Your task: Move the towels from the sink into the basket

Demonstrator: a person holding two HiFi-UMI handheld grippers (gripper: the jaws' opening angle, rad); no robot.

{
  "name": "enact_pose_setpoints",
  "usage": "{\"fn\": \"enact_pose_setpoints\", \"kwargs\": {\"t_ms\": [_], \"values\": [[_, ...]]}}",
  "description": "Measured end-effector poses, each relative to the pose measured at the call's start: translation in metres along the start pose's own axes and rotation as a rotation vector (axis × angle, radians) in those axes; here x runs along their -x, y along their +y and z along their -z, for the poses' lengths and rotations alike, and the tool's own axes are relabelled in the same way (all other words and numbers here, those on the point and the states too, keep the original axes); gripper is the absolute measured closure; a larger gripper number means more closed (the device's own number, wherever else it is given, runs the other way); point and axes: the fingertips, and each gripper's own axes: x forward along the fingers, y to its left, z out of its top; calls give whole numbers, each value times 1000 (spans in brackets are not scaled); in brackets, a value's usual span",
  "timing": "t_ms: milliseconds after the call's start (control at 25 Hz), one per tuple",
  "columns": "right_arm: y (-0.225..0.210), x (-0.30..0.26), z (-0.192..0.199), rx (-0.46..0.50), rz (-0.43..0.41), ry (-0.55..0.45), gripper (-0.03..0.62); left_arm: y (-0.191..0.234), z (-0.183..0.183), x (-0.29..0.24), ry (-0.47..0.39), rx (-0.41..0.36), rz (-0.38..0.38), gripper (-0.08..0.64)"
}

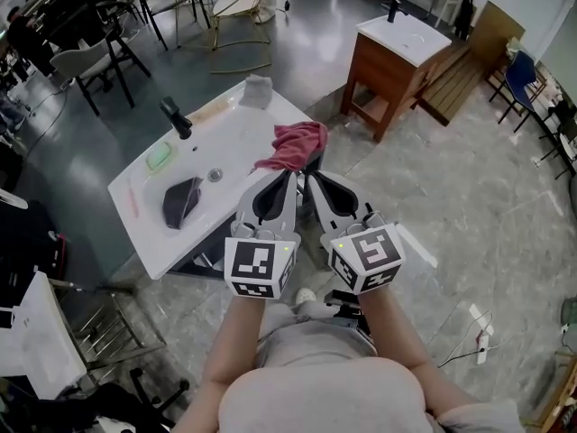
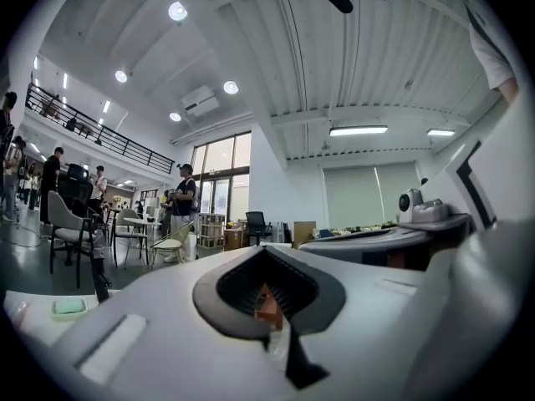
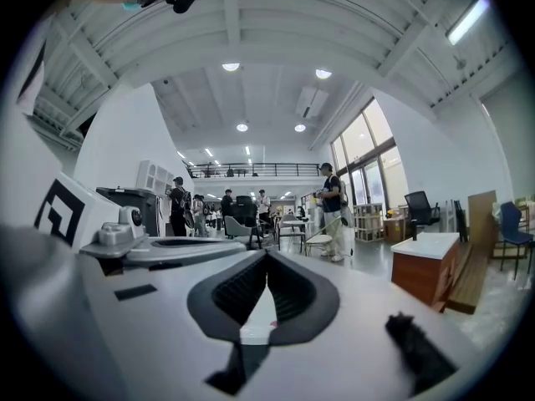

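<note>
Left gripper [image 1: 287, 175] first: pads pressed together with a fold of reddish cloth pinched in them, clear in its own view [image 2: 266, 251]. The right gripper [image 1: 311, 177] is closed tight too [image 3: 267, 254]. Only a fleck of pink shows at its pinch line, so I'd call that a nip on an edge.

The pink towel [image 1: 294, 144] bunches at twelve o'clock off both tips, over the corner of the sink counter [image 1: 236, 152]. Its long axis runs eight o'clock to two, bulk toward two.

Out in the basin lies a dark towel [image 1: 182, 201], at about nine o'clock from the left gripper, the nearer one. It runs seven to one. A grey towel [image 1: 257, 91] sits on the far corner at eleven.

The basket? Something dark under the tips may be it; I can't tell for sure.
</note>
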Motion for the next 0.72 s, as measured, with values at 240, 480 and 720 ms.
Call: {"fn": "enact_pose_setpoints", "kwargs": {"t_ms": [240,480,720], "values": [[-17,-19,7,-5,-7,14,574,10,13,-23,27,12,4,555],[-32,-33,14,-5,-1,32,574,23,22,-41,41,32,0,555],[-43,-58,22,-19,-23,39,574,40,36,-63,67,36,9,555]]}}
